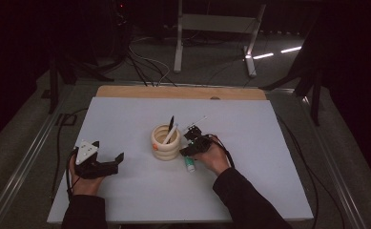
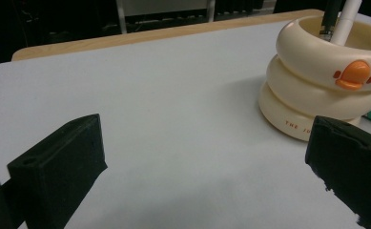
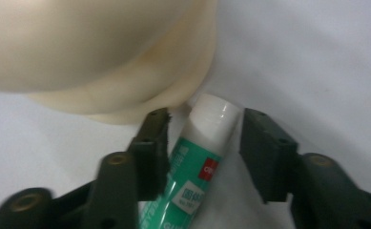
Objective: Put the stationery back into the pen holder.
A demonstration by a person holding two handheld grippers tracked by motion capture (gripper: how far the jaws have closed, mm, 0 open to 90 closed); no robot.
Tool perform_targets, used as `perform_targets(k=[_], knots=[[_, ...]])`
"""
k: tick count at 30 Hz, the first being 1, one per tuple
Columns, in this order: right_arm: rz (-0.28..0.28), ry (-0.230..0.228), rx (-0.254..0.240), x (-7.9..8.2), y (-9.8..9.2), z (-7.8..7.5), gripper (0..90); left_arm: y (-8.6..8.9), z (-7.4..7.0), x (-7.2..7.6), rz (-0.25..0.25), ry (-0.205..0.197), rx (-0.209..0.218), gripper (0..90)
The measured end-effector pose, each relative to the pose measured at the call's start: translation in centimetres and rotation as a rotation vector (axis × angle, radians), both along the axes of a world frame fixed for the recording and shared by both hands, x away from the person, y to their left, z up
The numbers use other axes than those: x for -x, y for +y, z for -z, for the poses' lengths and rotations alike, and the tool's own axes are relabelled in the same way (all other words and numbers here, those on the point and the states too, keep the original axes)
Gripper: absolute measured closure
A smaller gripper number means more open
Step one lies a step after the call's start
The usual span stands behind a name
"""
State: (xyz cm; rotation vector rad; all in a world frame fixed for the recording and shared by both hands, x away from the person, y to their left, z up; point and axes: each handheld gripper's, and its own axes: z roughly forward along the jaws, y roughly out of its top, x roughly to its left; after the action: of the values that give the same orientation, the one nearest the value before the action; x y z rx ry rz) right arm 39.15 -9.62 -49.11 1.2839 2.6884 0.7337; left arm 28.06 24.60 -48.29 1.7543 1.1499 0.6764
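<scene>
Glue (image 3: 200,167), in a green-and-white stick with a white cap, is seen lying on the white table (image 1: 250,181) just beside the base of the cream ring-shaped holder (image 1: 166,143), its cap close to or touching the holder's bottom ring. It is straddled by the right gripper (image 3: 204,136): in the right gripper view one jaw stands against its left flank, while a gap is left between the cap and the other jaw, so the stick is not yet clamped. The left gripper (image 2: 207,167) is held wide open above the bare table, well apart from the holder, with nothing between its jaws. A black pen (image 1: 171,122) and a white pen (image 1: 170,134) are already stood in the holder. Judged from this, two items are stowed, while the stick is left to be gripped, lifted and dropped in beside them.
</scene>
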Motion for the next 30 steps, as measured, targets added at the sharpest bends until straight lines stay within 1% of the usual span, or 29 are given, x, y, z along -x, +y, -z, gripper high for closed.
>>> perform_targets(k=[2,3,6,8,12,24,30], knots=[[0.017,0.033,0.006,-0.2,0.1,0.3,63.3,0.0,0.0,0.0,0.001,0.000,0.001,0.1],[0.019,0.039,0.015,-0.2,0.1,0.4,64.7,0.0,0.0,0.0,0.001,0.000,0.001,0.1],[0.023,0.066,0.006,-0.5,-0.2,0.5,65.5,0.0,0.0,0.0,0.001,0.000,0.002,0.1],[0.022,0.069,0.014,-0.5,-0.1,0.5,65.7,0.0,0.0,0.0,0.001,-0.001,0.002,0.1],[0.021,0.056,0.038,-0.3,0.2,0.3,65.9,0.0,0.0,0.0,0.001,0.000,0.001,0.1],[0.022,0.023,0.037,-0.1,-0.5,-0.1,65.9,-0.1,0.0,0.0,0.004,0.002,-0.003,0.1],[0.017,0.004,0.032,-0.1,-0.6,-0.6,65.9,-0.1,0.0,0.0,0.004,0.002,-0.003,0.1]])
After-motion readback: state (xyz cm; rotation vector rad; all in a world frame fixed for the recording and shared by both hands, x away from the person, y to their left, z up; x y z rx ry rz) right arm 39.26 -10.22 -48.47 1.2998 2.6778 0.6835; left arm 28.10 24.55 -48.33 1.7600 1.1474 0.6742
